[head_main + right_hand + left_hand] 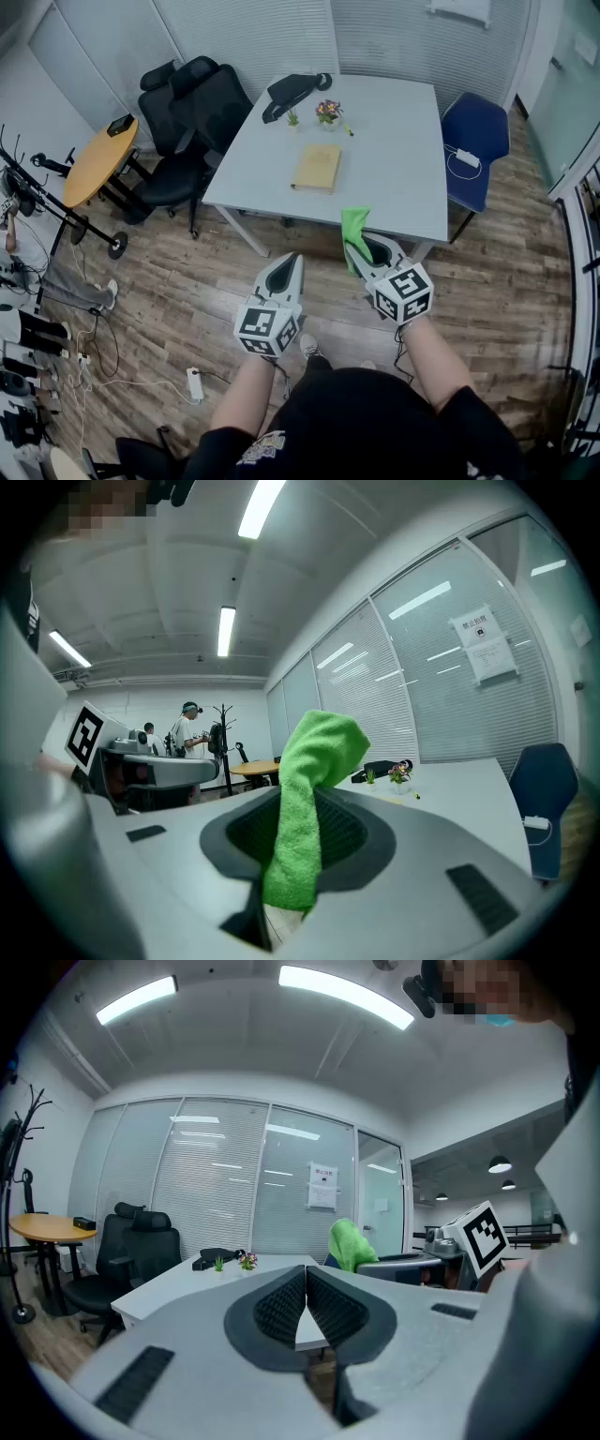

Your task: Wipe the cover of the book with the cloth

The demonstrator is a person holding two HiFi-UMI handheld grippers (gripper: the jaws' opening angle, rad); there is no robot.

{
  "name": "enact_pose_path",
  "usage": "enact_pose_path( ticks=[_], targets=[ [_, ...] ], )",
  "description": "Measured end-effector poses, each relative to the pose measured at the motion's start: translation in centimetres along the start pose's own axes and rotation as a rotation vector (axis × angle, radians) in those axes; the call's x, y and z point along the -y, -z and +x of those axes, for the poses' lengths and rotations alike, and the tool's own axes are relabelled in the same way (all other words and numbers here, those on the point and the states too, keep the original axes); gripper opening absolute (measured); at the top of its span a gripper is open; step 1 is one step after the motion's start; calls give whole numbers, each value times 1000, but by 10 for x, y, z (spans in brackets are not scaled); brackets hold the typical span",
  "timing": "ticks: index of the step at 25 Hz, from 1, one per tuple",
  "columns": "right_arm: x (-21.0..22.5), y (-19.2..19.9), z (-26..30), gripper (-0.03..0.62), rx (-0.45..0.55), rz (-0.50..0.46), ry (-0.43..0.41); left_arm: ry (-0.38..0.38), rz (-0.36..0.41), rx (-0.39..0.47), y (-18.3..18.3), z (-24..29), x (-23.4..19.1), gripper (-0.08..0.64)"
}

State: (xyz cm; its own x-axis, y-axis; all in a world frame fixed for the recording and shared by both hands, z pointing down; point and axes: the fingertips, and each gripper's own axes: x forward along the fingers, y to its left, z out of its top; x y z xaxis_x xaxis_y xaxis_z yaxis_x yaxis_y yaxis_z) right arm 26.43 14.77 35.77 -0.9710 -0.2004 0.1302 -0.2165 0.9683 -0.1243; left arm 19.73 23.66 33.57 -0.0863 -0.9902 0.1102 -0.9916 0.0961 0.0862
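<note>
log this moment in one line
phase: pre-wipe | right gripper: shut on cloth | left gripper: shut, empty | book: on table, untouched

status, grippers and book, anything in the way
Left gripper shut, empty. Right gripper shut on green cloth. Book flat on table, both grippers short of it. Nothing on its cover.

**Head view:** high above the person's forearms, facing forward and steeply down. The left gripper (292, 258) and right gripper (361, 246) lie close below, with the white table (394, 159) farther ahead.

**Left gripper view:** low, near tabletop height, facing along its own jaws toward the table's near corner and the blinds (202, 1180) — the other gripper's marker cube (483, 1234) shows at right.

**Right gripper view:** likewise low, with the cloth (305, 799) close before the lens.

**Shared by all three views:** the table, its potted flowers (328, 111) and black bag (291, 91).
</note>
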Motion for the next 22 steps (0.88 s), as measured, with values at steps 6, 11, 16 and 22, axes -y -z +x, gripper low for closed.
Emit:
enact_pose_path(
  ticks=[6, 11, 16, 22],
  targets=[
    [3, 0, 5, 95, -2, 8, 2, 0, -9, -1, 1, 4, -5, 6],
    [6, 0, 14, 97, 2, 9, 14, 3, -24, -5, 6, 11, -17, 8],
    [8, 2, 33, 97, -18, 6, 40, 27, -45, -9, 9, 19, -39, 8],
    [14, 4, 68, 97, -32, 15, 74, 40, -63, -22, 15, 33, -77, 8]
  ],
)
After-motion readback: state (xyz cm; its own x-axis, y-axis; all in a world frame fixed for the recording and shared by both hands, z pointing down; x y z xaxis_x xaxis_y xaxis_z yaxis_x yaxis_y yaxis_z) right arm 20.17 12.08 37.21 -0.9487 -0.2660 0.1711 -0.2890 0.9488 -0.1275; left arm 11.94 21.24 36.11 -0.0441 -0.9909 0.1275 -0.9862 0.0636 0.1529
